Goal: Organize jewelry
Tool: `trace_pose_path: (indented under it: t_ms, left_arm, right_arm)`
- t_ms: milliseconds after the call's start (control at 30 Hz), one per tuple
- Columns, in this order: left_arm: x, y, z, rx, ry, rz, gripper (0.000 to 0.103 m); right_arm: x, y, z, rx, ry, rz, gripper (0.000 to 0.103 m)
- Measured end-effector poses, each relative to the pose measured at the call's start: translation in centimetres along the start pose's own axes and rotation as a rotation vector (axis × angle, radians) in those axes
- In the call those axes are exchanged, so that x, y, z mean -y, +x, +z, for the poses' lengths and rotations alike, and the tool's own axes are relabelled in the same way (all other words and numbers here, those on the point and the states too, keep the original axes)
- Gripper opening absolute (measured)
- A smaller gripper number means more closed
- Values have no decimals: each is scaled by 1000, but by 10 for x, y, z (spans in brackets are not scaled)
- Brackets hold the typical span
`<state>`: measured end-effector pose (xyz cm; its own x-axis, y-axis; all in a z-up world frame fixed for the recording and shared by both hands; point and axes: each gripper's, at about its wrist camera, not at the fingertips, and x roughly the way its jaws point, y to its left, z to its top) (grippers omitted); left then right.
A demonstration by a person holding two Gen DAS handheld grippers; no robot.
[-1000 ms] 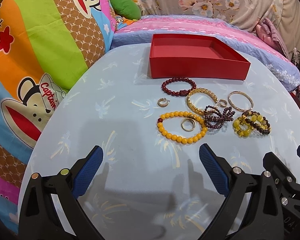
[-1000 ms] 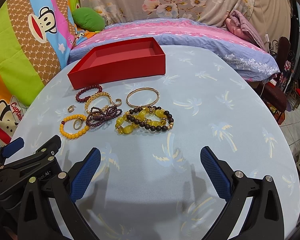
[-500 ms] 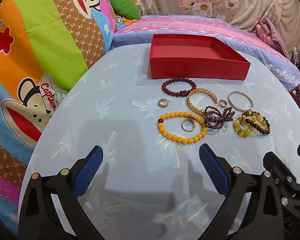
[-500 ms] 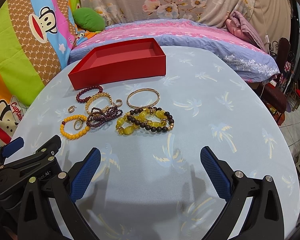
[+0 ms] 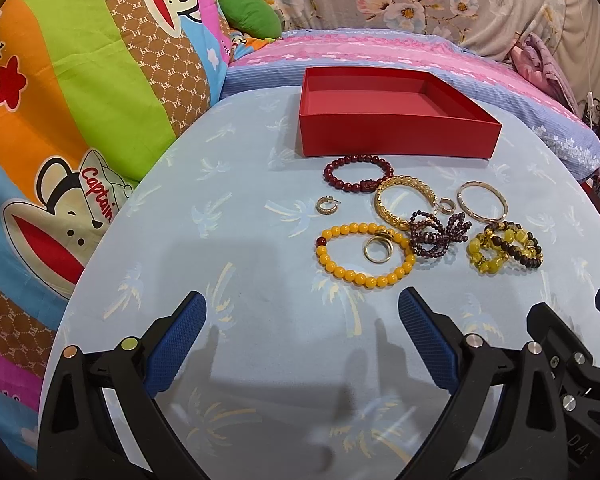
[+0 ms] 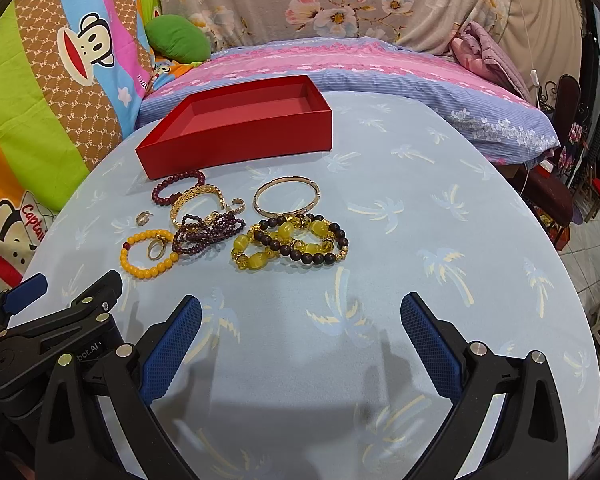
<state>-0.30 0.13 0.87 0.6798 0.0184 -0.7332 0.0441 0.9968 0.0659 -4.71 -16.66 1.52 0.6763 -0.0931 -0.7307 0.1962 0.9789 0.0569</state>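
An empty red box [image 5: 396, 148] [image 6: 236, 144] stands at the far side of the round table. In front of it lies a cluster of jewelry: a dark red bead bracelet [image 5: 358, 174], a gold chain bracelet [image 5: 404, 200], a thin gold bangle [image 5: 482, 202] [image 6: 286, 200], a small gold earring [image 5: 327, 205], a yellow bead bracelet [image 5: 364, 254] [image 6: 148, 254] around a gold ring [image 5: 377, 249], a purple bead strand [image 5: 438, 236] and yellow-and-brown bead bracelets [image 5: 504, 252] [image 6: 290, 244]. My left gripper [image 5: 302, 304] and right gripper [image 6: 300, 308] are open and empty, side by side short of the cluster.
The table [image 6: 420, 208] has a light blue cloth with palm prints. Colourful cartoon pillows [image 5: 80, 120] press against its left edge. A bed with pink and blue bedding [image 6: 340, 68] lies behind. The right gripper's body [image 5: 572, 360] shows in the left wrist view.
The right wrist view has shifted slightly, so the scene sits a little lower and further right. The left view is unchanged. No jewelry has moved.
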Motion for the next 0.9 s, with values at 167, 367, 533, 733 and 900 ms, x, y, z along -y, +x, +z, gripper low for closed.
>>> trace_pose_path:
  t_ms: [167, 367, 533, 733, 900]
  left_arm:
    - [0, 0, 0, 0, 0, 0, 92]
    - [0, 0, 0, -1, 0, 0, 92]
    - [0, 1, 0, -1, 1, 0, 92]
    - [-1, 1, 0, -2, 0, 0, 92]
    - [-1, 1, 0, -2, 0, 0, 92]
  right_arm:
    - [0, -1, 2, 0, 0, 1, 96]
    - [0, 1, 0, 0, 0, 0, 96]
    - [0, 0, 0, 1, 0, -1, 96]
    - [0, 0, 1, 1, 1, 1, 96]
    - [0, -4, 4, 0, 2, 1, 96]
